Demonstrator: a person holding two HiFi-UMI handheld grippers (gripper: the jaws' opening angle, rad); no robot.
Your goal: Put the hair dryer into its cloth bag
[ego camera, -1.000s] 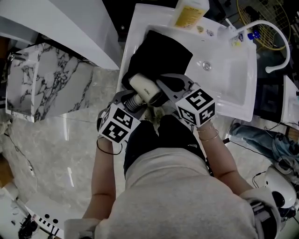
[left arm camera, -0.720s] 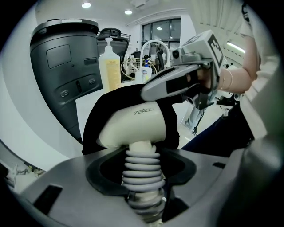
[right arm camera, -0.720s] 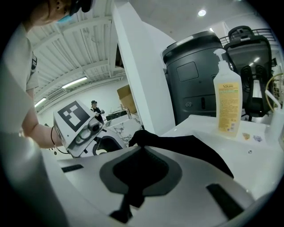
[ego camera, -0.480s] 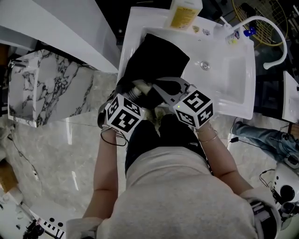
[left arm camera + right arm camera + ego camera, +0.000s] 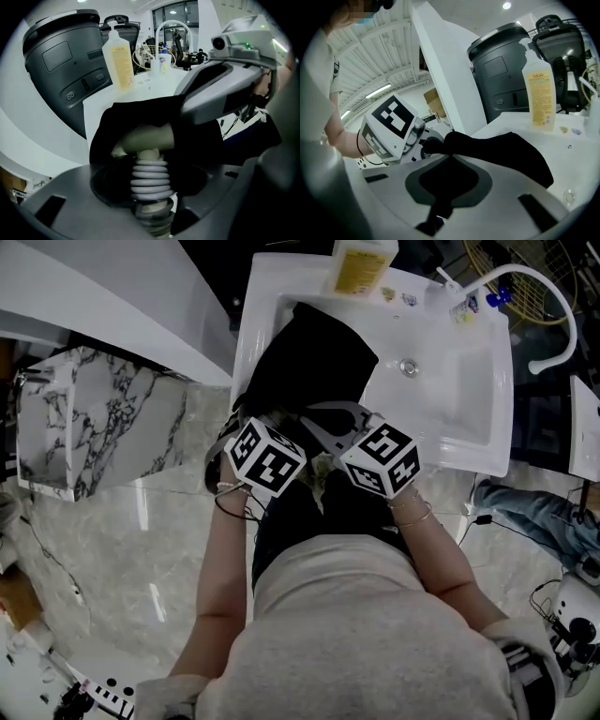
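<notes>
Low in the left gripper view, the left gripper clamps the ribbed cord collar of the hair dryer, whose body sits half inside the cloth bag. The right gripper pinches the bag's hem, apparently to keep its mouth open.

the left hand-held gripper clamps the hair dryer, half inside the black cloth bag.

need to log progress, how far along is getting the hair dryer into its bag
Done: the cloth bag lies on the sink, its mouth pinched by the right gripper. In hand: the left gripper grips the hair dryer by its ribbed end, nose inside the mouth. Left: push the rest in; the ribbed end is outside.
</notes>
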